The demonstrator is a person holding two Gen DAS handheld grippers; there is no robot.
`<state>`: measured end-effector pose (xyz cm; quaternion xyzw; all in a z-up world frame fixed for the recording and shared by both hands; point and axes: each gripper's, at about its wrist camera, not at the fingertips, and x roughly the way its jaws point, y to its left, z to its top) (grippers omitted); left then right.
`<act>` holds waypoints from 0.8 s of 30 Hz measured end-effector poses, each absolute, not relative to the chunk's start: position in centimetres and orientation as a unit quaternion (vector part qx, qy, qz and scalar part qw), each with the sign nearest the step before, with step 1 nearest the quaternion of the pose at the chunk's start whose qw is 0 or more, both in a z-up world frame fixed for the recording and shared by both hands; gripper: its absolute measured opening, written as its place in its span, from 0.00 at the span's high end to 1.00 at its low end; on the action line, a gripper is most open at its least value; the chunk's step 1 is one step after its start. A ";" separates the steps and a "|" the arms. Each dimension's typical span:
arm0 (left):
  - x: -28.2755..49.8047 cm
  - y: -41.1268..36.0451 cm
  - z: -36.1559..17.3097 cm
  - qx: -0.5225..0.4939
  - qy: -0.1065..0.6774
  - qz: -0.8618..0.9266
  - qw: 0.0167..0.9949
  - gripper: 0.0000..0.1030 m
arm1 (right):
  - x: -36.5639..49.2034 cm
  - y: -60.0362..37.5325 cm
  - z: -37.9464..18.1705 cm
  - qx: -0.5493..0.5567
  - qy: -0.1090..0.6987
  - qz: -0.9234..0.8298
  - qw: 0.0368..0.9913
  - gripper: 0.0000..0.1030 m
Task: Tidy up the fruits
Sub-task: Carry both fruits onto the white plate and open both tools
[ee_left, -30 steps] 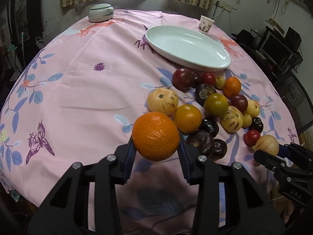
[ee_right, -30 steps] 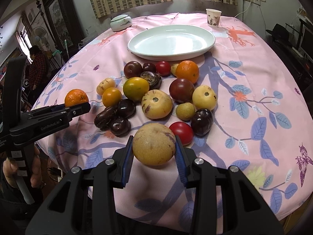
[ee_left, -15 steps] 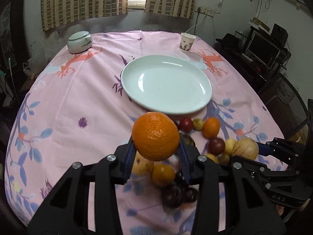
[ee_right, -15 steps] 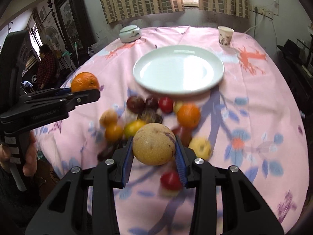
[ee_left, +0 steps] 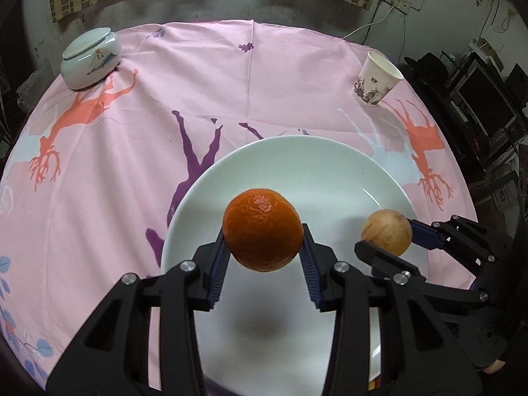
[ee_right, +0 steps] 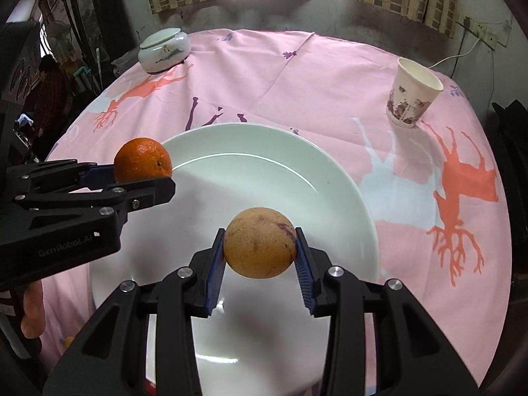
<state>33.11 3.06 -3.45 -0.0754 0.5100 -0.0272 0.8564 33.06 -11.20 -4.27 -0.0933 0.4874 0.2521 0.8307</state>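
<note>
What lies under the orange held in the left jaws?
Under the orange is the bare white plate carrying only its shadow; no fruit rests there. The plate's near edge is covered by the left gripper.

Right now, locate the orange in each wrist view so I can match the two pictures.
Left wrist view: the orange sits at lower centre, clamped in the left gripper, above the white plate.
Right wrist view: the orange is at mid-left, over the plate's left rim.
Shared landmark: the paper cup at upper right.
</note>
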 end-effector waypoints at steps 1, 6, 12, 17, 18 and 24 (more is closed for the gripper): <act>33.8 2.9 -3.8 -0.074 0.513 -0.027 0.855 0.60 | 33.5 -10.8 -4.5 -0.099 0.489 0.254 0.829 0.61; 35.9 2.4 -5.2 -0.074 0.524 -0.032 0.848 0.59 | 35.2 -10.1 -6.2 -0.105 0.502 0.260 0.818 0.61; 35.1 2.4 -3.0 -0.081 0.507 -0.039 0.857 0.27 | 34.8 -11.0 -4.8 -0.115 0.475 0.235 0.840 0.37; 29.7 3.5 2.0 -0.068 0.456 -0.036 0.887 0.12 | 30.7 -13.1 -0.8 -0.115 0.454 0.233 0.852 0.37; 28.0 3.7 2.8 -0.060 0.442 -0.031 0.895 0.09 | 29.4 -13.7 0.1 -0.115 0.450 0.231 0.855 0.36; 16.8 4.1 4.1 -0.011 0.387 -0.008 0.922 0.04 | 19.3 -16.9 1.9 -0.095 0.454 0.220 0.858 0.36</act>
